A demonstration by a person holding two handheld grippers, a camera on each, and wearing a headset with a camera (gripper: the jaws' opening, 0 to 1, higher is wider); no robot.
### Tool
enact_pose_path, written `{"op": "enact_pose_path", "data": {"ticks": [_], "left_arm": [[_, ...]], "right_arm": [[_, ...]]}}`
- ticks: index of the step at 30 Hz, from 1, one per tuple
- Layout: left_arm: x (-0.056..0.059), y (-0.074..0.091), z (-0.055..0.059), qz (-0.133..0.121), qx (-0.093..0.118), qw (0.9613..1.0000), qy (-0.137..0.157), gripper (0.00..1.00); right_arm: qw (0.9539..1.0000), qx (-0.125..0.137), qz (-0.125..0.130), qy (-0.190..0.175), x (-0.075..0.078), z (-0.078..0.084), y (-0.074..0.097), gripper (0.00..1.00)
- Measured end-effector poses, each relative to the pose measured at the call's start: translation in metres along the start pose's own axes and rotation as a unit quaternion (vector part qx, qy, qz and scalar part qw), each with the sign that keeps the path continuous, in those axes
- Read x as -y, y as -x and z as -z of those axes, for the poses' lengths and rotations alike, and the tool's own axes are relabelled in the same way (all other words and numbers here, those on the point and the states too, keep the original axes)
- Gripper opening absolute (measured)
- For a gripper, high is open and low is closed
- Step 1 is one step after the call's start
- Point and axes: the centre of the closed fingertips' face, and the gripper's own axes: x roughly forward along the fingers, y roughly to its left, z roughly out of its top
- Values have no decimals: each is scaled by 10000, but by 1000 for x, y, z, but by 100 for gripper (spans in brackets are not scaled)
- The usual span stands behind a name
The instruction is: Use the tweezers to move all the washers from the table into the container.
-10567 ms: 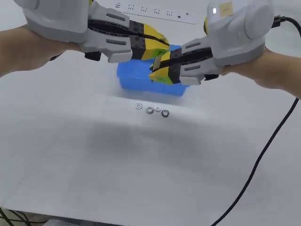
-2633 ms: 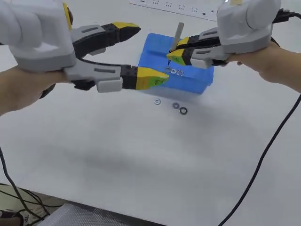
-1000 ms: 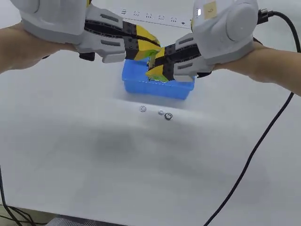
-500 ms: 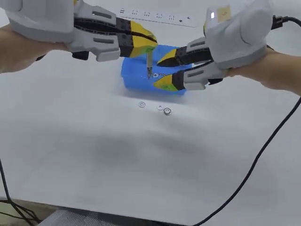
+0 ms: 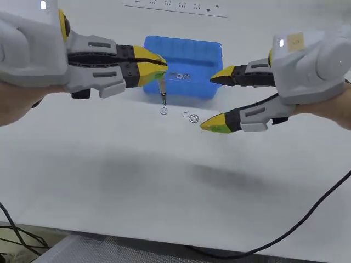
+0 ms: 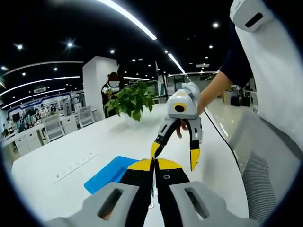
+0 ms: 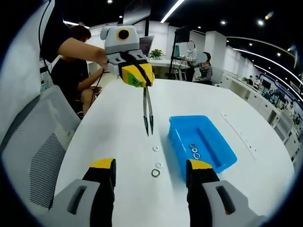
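My left gripper (image 5: 159, 67) is shut on a pair of metal tweezers (image 5: 162, 92), which hang point down just above the leftmost of three washers (image 5: 163, 111) on the white table. The other two washers (image 5: 190, 116) lie a little to its right. Behind them stands the blue container (image 5: 184, 48) with a few washers (image 5: 181, 76) in it. My right gripper (image 5: 213, 101) is open to the right of the washers, holding nothing. In the right gripper view the tweezers (image 7: 147, 111) point at the table washers (image 7: 155, 148) beside the container (image 7: 213, 146).
A white power strip (image 5: 175, 5) lies at the far edge of the table behind the container. A black cable (image 5: 307, 219) trails from my right gripper across the near right of the table. People sit at desks in the background.
My right gripper has pulled back to the right, away from the tweezers, still open. My left gripper has carried the tweezers off the container and down over the leftmost washer.
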Motion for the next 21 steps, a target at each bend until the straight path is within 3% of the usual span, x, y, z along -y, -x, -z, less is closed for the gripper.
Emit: {"op": "enact_pose_path", "data": {"ticks": [6,11,21], "left_arm": [[5,-9,2,-24,-70,10000,-25,5],[8,-15,8,55,-101,9999,-79,5],[-1,-13,27,86,-165,9998,58,5]], "right_arm": [[9998,35,-49,-174,-11,2,2,75],[9981,153,-285,-517,-28,1,-3,83],[9955,125,-455,-819,-45,11,-12,97]]}}
